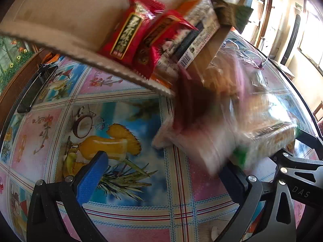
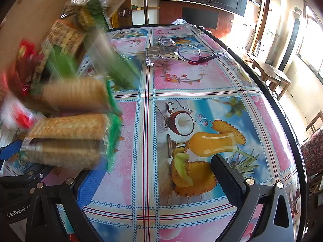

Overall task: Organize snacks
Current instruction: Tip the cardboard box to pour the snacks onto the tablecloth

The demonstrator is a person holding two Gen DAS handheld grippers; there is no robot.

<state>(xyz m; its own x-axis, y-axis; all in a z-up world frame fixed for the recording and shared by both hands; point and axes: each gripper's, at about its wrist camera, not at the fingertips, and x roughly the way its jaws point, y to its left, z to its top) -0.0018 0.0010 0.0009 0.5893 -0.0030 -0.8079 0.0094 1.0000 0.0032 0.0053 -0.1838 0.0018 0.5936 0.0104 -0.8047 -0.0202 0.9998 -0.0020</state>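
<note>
2 grippers over a table with a fruit-print cloth, each with jaws spread wide and nothing between the pads. Left gripper low over the pineapple print; right gripper over the coconut and juice print. Tilted above the far left of the table, a cardboard box, open side down toward the cloth. Still inside near its lip: 2 red snack packets, touching, and an orange-and-white pack just right of them. Tumbling out, blurred: cracker packs with green wrapper ends, between the box and the cloth; exact count hard to tell. Farther off on the cloth, a silver foil packet, touching a pair of glasses. At the far left edge, a dark flat phone-like object.
</note>
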